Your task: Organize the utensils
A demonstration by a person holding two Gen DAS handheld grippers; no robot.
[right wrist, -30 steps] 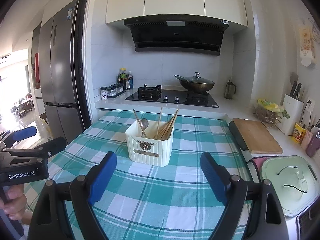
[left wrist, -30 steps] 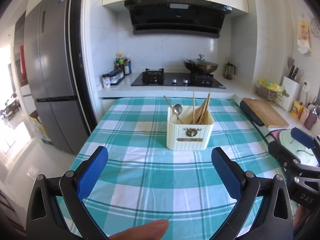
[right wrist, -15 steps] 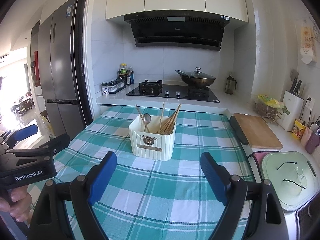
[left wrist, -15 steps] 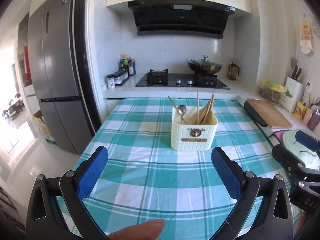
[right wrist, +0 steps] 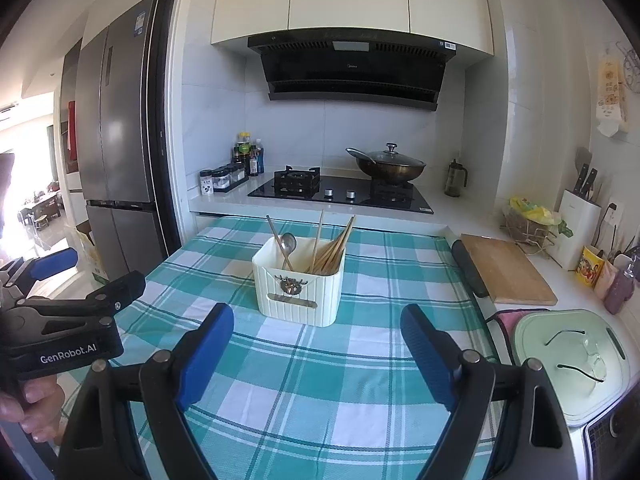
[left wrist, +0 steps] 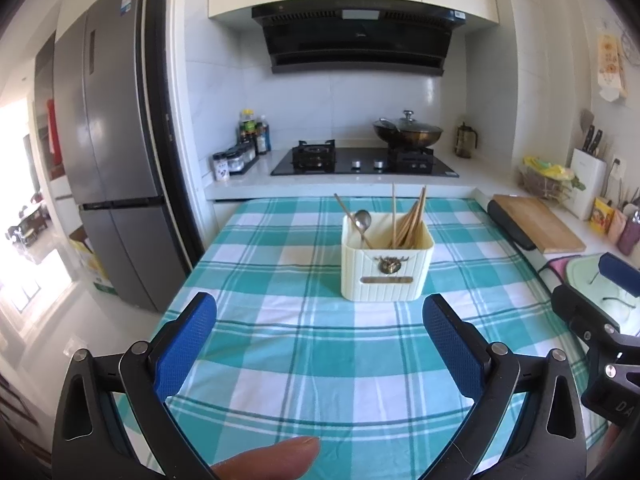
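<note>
— Left wrist view first?
— Left gripper (left wrist: 320,332) low over the teal checked tablecloth (left wrist: 304,364), jaws spread wide, nothing between the blue pads (left wrist: 186,346). Cream utensil holder (left wrist: 387,266) upright on the cloth at about 1 o'clock ahead of the fingertips, apart from them.
— Inside the holder?
— Wooden chopsticks (left wrist: 410,220) bunched and leaning toward the right side, a metal spoon (left wrist: 363,220) bowl-up on the left. Part of the right gripper (left wrist: 596,320) at 3 o'clock, just off the cloth's edge. A fingertip (left wrist: 276,460) at 6 o'clock.
— And beyond, toward 12?
— Black gas hob (left wrist: 364,164) with a lidded wok (left wrist: 408,132); grey fridge (left wrist: 108,168) at 9 o'clock; wooden cutting board (left wrist: 536,224) at 2 o'clock.
— Right wrist view?
— Right gripper (right wrist: 316,344) likewise held open, empty, above the same cloth. Holder (right wrist: 298,284) at 12 o'clock, slightly left, close ahead of the pads but not touching. Left gripper (right wrist: 72,304) at 9 o'clock, held in a hand (right wrist: 32,408), seen side-on. Pale green lid (right wrist: 572,364) at 3 o'clock, off the cloth.
</note>
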